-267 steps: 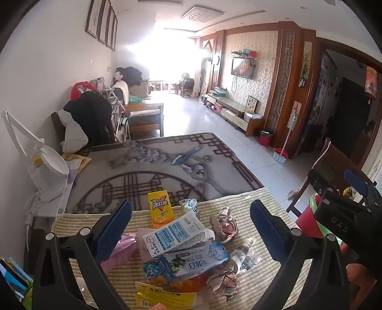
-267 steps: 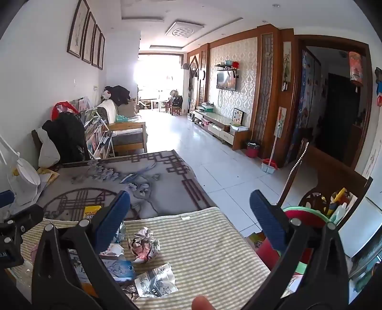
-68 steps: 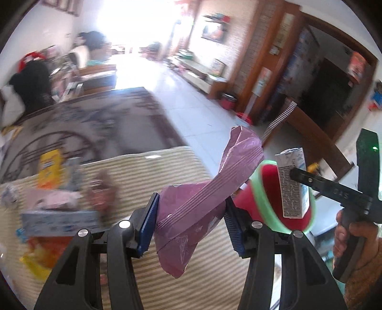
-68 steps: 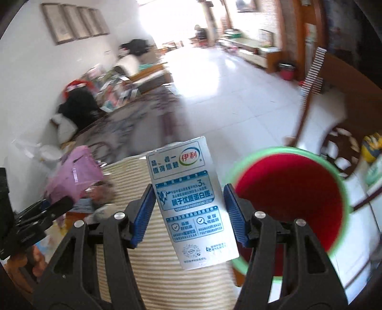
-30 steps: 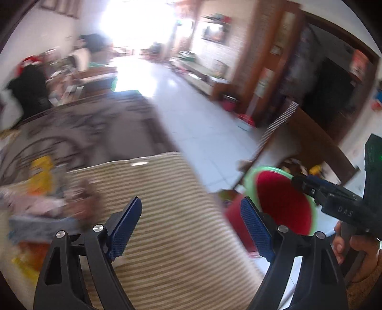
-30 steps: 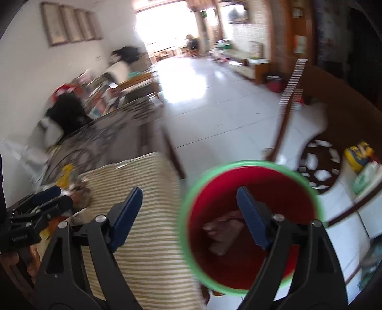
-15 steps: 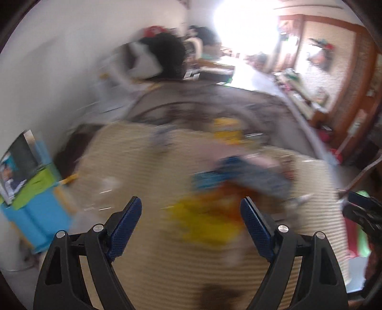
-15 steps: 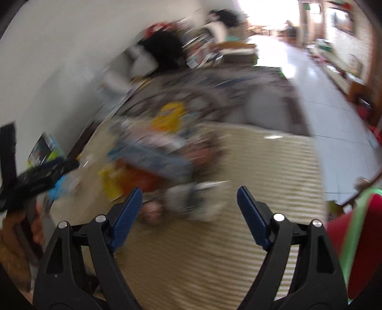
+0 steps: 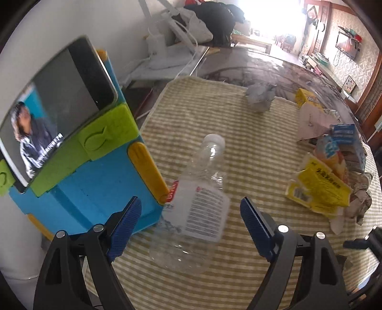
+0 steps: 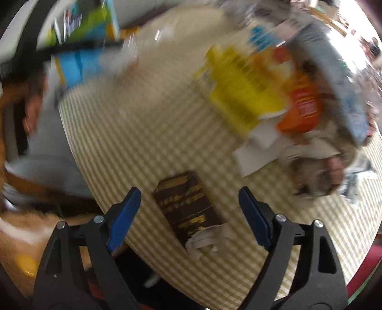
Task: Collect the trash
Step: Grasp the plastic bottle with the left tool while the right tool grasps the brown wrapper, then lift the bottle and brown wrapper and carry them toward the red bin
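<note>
Both swung back from bin, left gripper (image 9: 191, 229) spread around clear bottle (image 9: 193, 214), right gripper (image 10: 188, 214) spread over blurred, seemingly dark carton (image 10: 188, 207).

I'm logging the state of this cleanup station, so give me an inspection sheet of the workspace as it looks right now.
Surface: striped cloth covers the table.
Job's things: clear plastic bottle lying on its side; dark brown packet; yellow package; crumpled paper; cartons piled at the right.
Clutter: blue foam stand holding a phone.
Grippers: left gripper open around the bottle; right gripper open over the packet.
Cables: white cords by the lamp.
Surroundings: living room, wall TV.
</note>
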`<state>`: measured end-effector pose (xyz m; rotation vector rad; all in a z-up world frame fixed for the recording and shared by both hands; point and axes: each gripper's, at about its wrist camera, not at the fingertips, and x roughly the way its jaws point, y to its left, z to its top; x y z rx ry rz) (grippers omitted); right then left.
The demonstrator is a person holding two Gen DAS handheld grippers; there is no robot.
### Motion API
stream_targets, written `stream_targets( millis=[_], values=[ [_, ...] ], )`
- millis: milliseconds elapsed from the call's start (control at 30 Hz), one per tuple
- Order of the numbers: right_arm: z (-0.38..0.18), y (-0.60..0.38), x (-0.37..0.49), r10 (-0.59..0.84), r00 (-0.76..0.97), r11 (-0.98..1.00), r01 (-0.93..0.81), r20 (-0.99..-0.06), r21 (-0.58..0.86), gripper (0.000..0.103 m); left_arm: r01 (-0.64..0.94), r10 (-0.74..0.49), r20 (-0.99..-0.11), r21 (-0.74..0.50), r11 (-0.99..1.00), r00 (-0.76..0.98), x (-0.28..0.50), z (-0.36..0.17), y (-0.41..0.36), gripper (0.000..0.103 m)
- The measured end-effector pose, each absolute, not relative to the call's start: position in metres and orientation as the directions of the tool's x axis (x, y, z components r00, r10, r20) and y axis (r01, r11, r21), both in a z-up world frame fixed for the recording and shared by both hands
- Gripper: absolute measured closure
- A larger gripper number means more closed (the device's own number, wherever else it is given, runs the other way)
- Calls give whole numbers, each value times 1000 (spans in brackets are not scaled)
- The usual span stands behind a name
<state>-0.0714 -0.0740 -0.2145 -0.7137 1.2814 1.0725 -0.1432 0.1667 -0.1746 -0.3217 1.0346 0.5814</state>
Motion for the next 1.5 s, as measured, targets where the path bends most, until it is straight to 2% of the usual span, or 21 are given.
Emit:
stream_targets(
  millis=[167,233,267,333,367,467,533,700,1233,1333,1400,1500],
  values=[
    [-221,-65,-80,201,-49,382,-916,-978,124,21,-575,262,-892,3,818,369,-144,-190,176,22],
    [-222,-61,-80,187,-40,388,-915,-981,112,30,-567,238,-899,-13,824,367,-142,-197,178,22],
    [-222,-60,-79,179,-39,392,-914,-983,108,38,-563,220,-903,-28,826,368,-141,-198,179,22],
    [-221,-58,-76,183,-39,408,-906,-982,112,44,-556,183,-908,-64,829,377,-137,-203,179,22],
    [-221,-55,-75,186,-37,418,-901,-982,113,52,-551,170,-910,-75,831,379,-134,-205,178,22],
    [-213,-56,-56,214,-11,462,-880,-977,111,55,-528,121,-912,-115,841,392,-126,-208,172,22],
    [-207,-53,-45,228,14,491,-865,-974,102,56,-507,91,-912,-138,851,401,-121,-209,167,22],
    [-204,-47,-34,234,29,512,-854,-972,98,56,-498,112,-917,-103,861,383,-117,-213,164,20],
    [-207,-41,-40,245,29,521,-847,-969,106,56,-513,75,-914,-154,845,398,-121,-215,173,20],
    [-207,-42,-38,245,27,529,-842,-969,111,56,-507,23,-909,-210,836,415,-120,-215,172,22],
    [-207,-44,-37,244,24,534,-838,-969,114,56,-505,-4,-904,-243,828,428,-120,-215,172,27],
    [-207,-46,-36,247,25,540,-834,-969,116,56,-506,-4,-905,-242,828,426,-119,-216,171,28]
  ],
)
